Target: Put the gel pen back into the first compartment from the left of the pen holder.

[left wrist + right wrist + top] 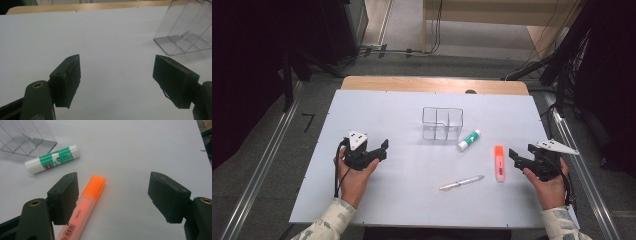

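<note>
A clear plastic organizer (442,123) with compartments stands at the middle of the white table (402,105); its corner (186,30) shows at the upper right in the left gripper view. To its right lies a green-and-white glue stick (468,140) (51,159), then an orange highlighter (499,163) (86,202), and a white pen (461,182) lies nearer the front. My left gripper (384,148) (116,83) is open over bare table at the left. My right gripper (514,156) (112,200) is open just right of the highlighter, which runs past its left jaw.
The table's wooden far edge (434,84) shows beyond the white surface. Dark equipment and cables (562,55) stand on the floor to the far right and left. Metal rails (259,170) run along both sides of the table.
</note>
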A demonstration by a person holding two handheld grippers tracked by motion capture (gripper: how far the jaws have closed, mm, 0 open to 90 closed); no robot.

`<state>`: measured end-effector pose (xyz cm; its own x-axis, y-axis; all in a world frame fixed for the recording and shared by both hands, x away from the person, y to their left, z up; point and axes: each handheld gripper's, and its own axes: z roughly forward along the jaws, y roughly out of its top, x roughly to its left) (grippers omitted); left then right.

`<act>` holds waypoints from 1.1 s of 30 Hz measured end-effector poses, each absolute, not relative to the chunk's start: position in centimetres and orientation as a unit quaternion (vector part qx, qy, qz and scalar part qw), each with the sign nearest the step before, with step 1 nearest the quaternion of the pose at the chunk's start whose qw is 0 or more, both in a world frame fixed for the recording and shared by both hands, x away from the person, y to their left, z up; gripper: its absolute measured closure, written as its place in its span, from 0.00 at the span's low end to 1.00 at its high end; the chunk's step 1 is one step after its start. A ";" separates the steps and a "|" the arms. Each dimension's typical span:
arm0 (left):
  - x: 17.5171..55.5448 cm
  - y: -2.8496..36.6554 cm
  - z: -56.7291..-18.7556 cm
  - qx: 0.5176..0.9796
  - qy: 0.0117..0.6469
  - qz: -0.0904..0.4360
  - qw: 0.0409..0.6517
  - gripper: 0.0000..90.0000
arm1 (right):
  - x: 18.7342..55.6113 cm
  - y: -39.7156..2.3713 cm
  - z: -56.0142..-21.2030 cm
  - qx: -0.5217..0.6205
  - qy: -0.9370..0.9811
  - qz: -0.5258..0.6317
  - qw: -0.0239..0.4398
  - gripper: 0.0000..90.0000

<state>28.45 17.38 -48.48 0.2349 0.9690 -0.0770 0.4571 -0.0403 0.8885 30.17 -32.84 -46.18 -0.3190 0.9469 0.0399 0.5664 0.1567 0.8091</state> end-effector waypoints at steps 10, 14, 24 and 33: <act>28.4 16.6 -48.5 0.665 0.535 0.291 0.432 0.26 | 30.2 -32.8 -46.3 0.527 0.719 0.378 0.249 0.26; 28.5 16.2 -48.6 0.667 0.532 0.287 0.436 0.26 | 30.2 -32.7 -46.3 0.526 0.720 0.378 0.249 0.26; 28.7 15.0 -48.7 0.672 0.525 0.289 0.434 0.24 | 30.3 -32.7 -46.3 0.529 0.719 0.376 0.249 0.26; 28.9 13.5 -49.0 0.687 0.509 0.279 0.437 0.25 | 30.3 -32.7 -46.3 0.530 0.718 0.375 0.249 0.27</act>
<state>28.88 13.46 -48.95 0.3254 0.9436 -0.0615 0.4561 -0.0996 0.8844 30.33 -32.67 -46.35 -0.3138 0.9487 0.0395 0.5745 0.1566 0.8034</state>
